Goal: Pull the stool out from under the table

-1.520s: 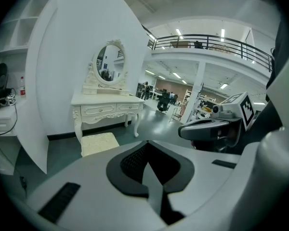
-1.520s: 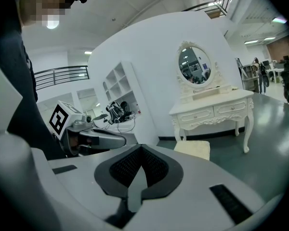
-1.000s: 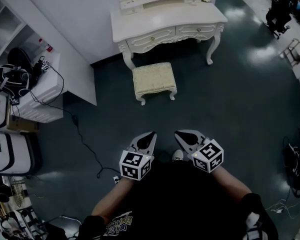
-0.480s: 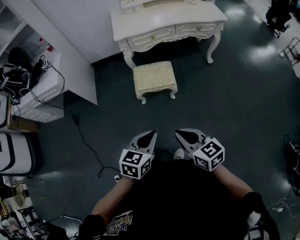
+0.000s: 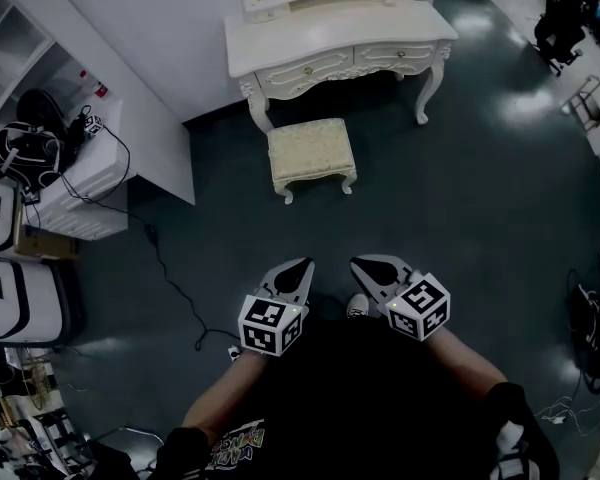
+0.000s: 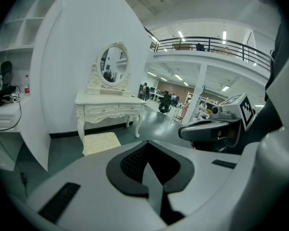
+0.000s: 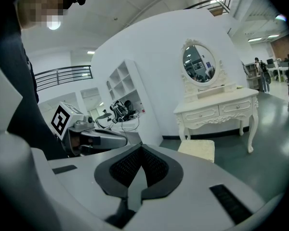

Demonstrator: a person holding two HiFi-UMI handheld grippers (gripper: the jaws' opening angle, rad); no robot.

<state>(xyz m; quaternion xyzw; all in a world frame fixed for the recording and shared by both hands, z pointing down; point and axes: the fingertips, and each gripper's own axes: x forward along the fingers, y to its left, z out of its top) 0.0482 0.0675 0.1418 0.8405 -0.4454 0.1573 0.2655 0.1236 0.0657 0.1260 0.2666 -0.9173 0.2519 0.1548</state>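
Nothing has moved: stool (image 5: 310, 153) stands before table (image 5: 340, 43); left claw (image 5: 302, 268), right claw (image 5: 362, 266) closed.

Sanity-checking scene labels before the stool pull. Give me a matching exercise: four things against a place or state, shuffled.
Things:
1. stool
2. table
3. mirror
4. left gripper

Place or state:
a. shut, nothing between its jaws
b. against the white wall
c. on the tabletop
d. on the floor in front of the table

Pairs: 1-d, 2-b, 3-c, 4-a
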